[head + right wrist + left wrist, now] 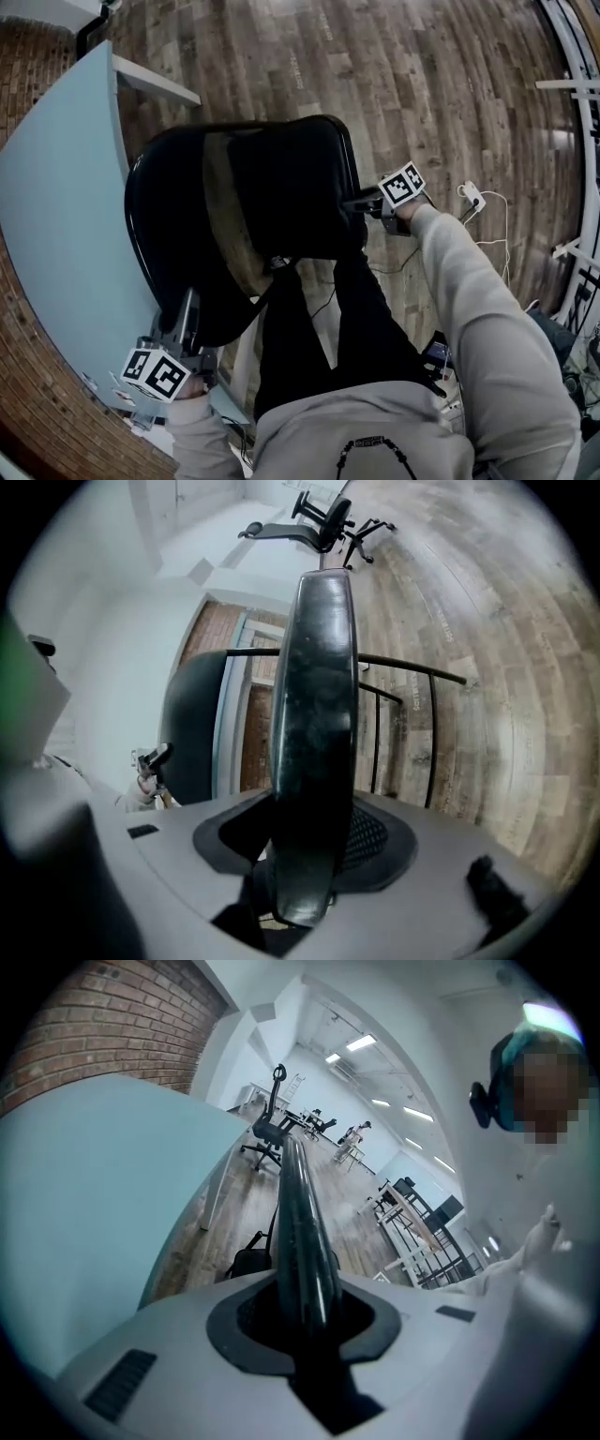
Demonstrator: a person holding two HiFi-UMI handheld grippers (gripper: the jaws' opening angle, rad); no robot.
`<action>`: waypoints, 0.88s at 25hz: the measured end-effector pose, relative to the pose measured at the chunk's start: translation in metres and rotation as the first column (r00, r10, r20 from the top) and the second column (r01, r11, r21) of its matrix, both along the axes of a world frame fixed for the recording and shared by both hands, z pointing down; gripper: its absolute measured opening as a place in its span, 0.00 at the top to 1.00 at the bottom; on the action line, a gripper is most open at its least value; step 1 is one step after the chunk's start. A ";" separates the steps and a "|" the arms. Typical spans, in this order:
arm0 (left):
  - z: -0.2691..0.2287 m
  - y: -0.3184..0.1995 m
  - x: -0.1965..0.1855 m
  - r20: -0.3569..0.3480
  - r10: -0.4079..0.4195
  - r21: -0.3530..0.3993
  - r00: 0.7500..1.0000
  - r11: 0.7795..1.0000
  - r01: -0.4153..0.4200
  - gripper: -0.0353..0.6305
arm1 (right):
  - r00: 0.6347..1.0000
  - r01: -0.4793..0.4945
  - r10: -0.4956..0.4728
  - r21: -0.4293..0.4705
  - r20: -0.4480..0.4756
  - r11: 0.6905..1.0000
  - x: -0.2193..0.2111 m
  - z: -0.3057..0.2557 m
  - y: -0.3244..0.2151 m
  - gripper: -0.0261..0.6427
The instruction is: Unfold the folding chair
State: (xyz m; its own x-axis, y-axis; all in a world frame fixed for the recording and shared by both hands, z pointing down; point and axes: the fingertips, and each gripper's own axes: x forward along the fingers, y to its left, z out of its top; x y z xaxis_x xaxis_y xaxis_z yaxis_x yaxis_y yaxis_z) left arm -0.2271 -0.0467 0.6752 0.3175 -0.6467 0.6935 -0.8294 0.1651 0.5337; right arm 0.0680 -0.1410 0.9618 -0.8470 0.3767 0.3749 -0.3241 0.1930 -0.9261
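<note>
You hold one black folding chair [253, 197] with two tongs. Your left tongs [190, 300] pinch its thin rim; your right tongs [356, 202] pinch a thicker edge.

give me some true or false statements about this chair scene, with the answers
1. The left tool grips a thin edge of the black chair. True.
2. The right tool is empty and clear of the chair. False: a broad chair edge is clamped between its jaws.
3. The floor is grey carpet. False: it is wood planks.
4. A pale blue table stands beside the chair. True.
</note>
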 end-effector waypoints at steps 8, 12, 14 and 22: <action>0.056 -0.007 0.019 -0.105 0.045 0.008 0.993 0.999 -0.044 0.82 | 0.979 -0.016 0.037 -0.107 0.201 0.994 0.087 0.086 -0.005 0.68; 0.077 -0.006 0.026 -0.133 0.036 0.000 0.990 0.999 -0.037 0.82 | 0.965 -0.016 0.052 -0.143 0.257 0.990 0.109 0.124 -0.009 0.67; 0.088 -0.010 0.032 -0.149 0.040 0.010 0.988 0.999 -0.039 0.82 | 0.961 -0.027 0.068 -0.157 0.269 0.987 0.122 0.140 -0.014 0.66; 0.107 -0.014 0.063 -0.238 0.022 -0.020 0.971 0.999 -0.027 0.77 | 0.958 -0.074 0.115 -0.159 0.264 0.984 0.155 0.181 -0.023 0.64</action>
State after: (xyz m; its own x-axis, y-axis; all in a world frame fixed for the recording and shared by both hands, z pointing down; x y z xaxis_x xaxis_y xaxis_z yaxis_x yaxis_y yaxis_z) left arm -0.1639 -0.0605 0.7826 0.4905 -0.6214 0.6110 -0.6833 0.1608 0.7122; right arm 0.2229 -0.1638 1.1428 -0.9435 0.3232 0.0728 -0.0668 0.0296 -0.9973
